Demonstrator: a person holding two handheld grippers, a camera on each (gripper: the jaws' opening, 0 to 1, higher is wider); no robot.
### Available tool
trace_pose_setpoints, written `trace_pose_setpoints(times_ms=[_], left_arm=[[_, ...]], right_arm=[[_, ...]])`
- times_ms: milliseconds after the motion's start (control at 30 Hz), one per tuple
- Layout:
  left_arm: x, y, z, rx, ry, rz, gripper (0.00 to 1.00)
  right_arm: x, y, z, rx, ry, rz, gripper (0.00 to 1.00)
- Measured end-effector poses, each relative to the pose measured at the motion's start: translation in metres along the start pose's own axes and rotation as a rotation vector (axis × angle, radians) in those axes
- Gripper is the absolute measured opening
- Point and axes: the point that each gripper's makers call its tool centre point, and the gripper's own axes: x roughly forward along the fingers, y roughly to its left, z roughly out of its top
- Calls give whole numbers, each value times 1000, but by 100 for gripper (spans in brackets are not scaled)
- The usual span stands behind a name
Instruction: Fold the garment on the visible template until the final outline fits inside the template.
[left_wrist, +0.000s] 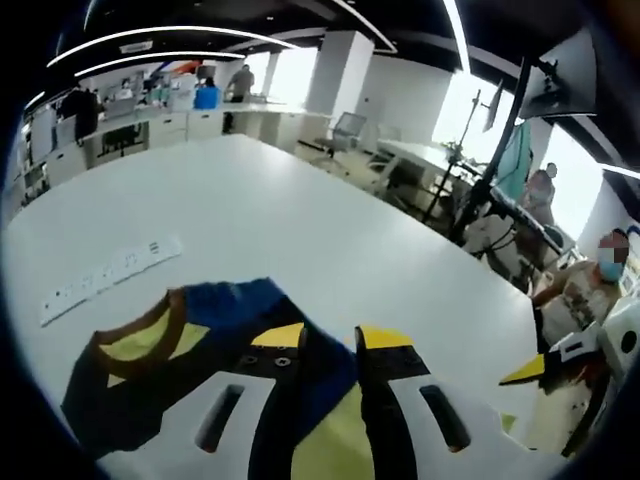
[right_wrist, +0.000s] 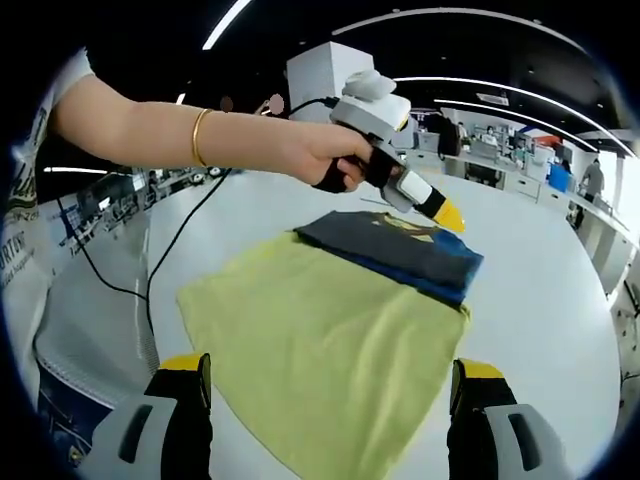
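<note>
The yellow garment (right_wrist: 330, 345) lies flat on the white table (right_wrist: 540, 260), its navy collar end (right_wrist: 400, 250) folded over at the far side from the right gripper (right_wrist: 330, 395), whose jaws stand wide apart and empty over the near hem. The left gripper (right_wrist: 440, 208), held in a person's hand (right_wrist: 330, 160), hovers above the navy end; in the left gripper view its jaws (left_wrist: 330, 345) sit close together with a narrow gap, and I cannot tell whether any cloth is caught. No template outline is plain to me, so overshooting its edge is the real risk. A pinch taking one layer only would drag the fold crooked, and a hasty lift could undo the navy flap. The long axis runs from the near hem away toward the collar, which points at the left gripper.
</note>
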Motion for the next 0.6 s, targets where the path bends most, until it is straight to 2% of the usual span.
trace_pose_setpoints(times_ms=[133, 267, 467, 600], left_arm=[[-8, 1, 0, 11, -18, -3, 35], [-20, 2, 1, 58, -42, -3, 54], [-42, 4, -5, 100, -69, -9, 75], [-57, 6, -14, 124, -100, -16, 85]], right_arm=[[1, 1, 2, -4, -1, 6, 99], [1, 2, 3, -7, 2, 15, 99], [-1, 3, 5, -7, -1, 39, 99], [-1, 2, 1, -11, 23, 58, 99]])
